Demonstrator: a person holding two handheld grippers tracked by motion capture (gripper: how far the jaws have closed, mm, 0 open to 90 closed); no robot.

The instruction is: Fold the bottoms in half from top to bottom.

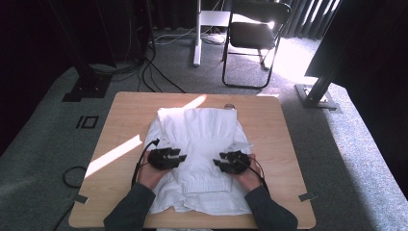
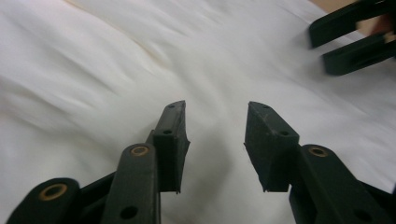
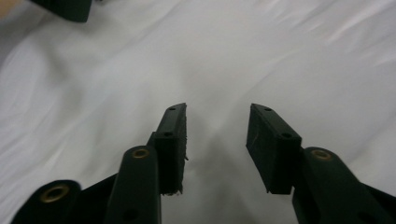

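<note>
A white garment [image 1: 202, 144], folded with its ribbed hem toward me, lies in the middle of the wooden table [image 1: 269, 130]. My left gripper [image 1: 182, 158] hovers over the garment's left side, jaws pointing right; it is open, with nothing but white cloth [image 2: 140, 65] beneath the gap [image 2: 215, 128]. Over the right side, my right gripper [image 1: 217, 161] points left toward it and is open too, with bare cloth [image 3: 280, 56] under its gap [image 3: 217, 130]. The right gripper's jaws also show in the upper right of the left gripper view.
Sunlight streaks cross the table's left part [image 1: 115, 154] and back edge. Behind the table stand a black folding chair [image 1: 255, 33], a white post [image 1: 197, 33] and dark stands with cables on grey carpet. Tape marks sit at the table's front corners.
</note>
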